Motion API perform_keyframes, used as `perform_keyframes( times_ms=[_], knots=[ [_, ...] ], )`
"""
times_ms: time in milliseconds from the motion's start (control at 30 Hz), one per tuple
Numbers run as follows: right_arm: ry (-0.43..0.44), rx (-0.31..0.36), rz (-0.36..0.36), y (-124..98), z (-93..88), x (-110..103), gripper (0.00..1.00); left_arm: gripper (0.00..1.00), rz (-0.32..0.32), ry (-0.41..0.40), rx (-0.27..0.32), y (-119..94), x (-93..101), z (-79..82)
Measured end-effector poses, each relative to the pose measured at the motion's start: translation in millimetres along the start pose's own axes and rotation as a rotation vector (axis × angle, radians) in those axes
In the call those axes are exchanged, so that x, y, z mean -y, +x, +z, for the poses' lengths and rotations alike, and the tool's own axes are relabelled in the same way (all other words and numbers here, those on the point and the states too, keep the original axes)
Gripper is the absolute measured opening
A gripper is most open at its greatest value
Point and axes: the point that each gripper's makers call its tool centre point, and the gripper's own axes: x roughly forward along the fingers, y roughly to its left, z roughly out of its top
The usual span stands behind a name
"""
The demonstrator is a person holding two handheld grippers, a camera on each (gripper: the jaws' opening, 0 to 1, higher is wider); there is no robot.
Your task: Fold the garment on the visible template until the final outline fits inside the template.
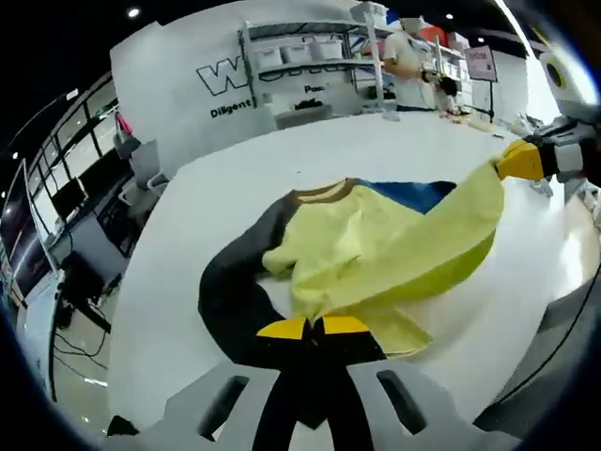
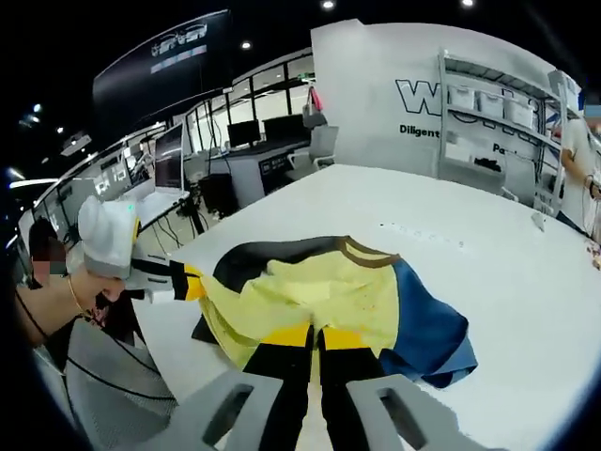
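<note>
Garment (image 1: 376, 254) in yellow, black and blue lies crumpled mid-fold on the white surface (image 1: 282, 160). Left claw (image 1: 315, 327) is pinched on its near yellow edge, and right claw (image 2: 316, 335) likewise grips yellow cloth, each pulling a corner up off the surface. Shelving (image 2: 498, 103) stands behind.

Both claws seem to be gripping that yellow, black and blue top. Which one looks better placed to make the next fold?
Probably the right gripper: it holds a stretched flap of the yellow, black and blue garment, free to swing across. The left gripper pinches bunched cloth.
</note>
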Motion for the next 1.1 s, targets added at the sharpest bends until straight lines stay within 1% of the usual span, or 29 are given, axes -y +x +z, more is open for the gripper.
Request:
perform_keyframes(
  times_ms=[67,100,167,200,267,333,467,567,633,833,867,900,1000,1100],
  knots=[
    [0.010,0.017,-0.002,-1.0,9.7,4.9,0.00,0.06,-0.006,-0.015,0.002,4.0,-0.9,-3.3],
    [0.021,0.029,-0.005,-0.8,14.7,8.0,0.00,0.07,-0.013,-0.010,-0.005,5.3,1.8,-5.4],
    [0.034,0.036,-0.020,1.2,19.2,14.6,0.00,0.06,-0.020,-0.007,-0.007,8.0,5.6,-7.7],
    [0.035,0.034,-0.022,2.0,19.3,15.8,0.00,0.06,-0.030,-0.005,-0.020,9.5,8.7,-10.7],
    [0.046,0.035,-0.031,6.9,20.9,21.9,0.00,0.08,-0.040,-0.003,-0.010,13.1,15.5,-12.7],
    [0.062,0.040,-0.032,10.4,23.1,25.6,0.00,0.10,-0.055,-0.003,-0.026,14.8,22.2,-17.9],
    [0.075,0.041,-0.030,14.5,24.8,28.9,0.00,0.15,-0.071,0.009,-0.031,15.8,28.1,-22.3],
    [0.086,0.043,-0.042,21.4,26.9,38.2,0.00,0.21,-0.079,0.007,-0.038,14.0,33.0,-29.3],
    [0.101,0.036,-0.045,25.6,26.4,43.3,0.00,0.25,-0.084,0.022,-0.042,10.3,35.7,-33.2],
    [0.110,0.030,-0.060,29.6,26.5,50.1,0.00,0.36,-0.093,-0.007,-0.057,5.1,39.7,-41.5],
    [0.114,0.031,-0.061,30.4,27.0,50.9,0.00,0.37,-0.106,-0.013,-0.064,4.1,43.8,-45.6],
    [0.117,0.029,-0.067,31.5,26.9,53.5,0.00,0.38,-0.105,-0.012,-0.076,5.3,46.1,-52.2],
    [0.122,0.027,-0.071,32.2,26.8,55.8,0.00,0.38,-0.108,-0.018,-0.093,6.7,49.6,-57.7],
    [0.135,0.028,-0.072,33.1,27.4,58.1,0.00,0.38,-0.125,-0.010,-0.103,8.7,56.1,-60.3]
  ],
)
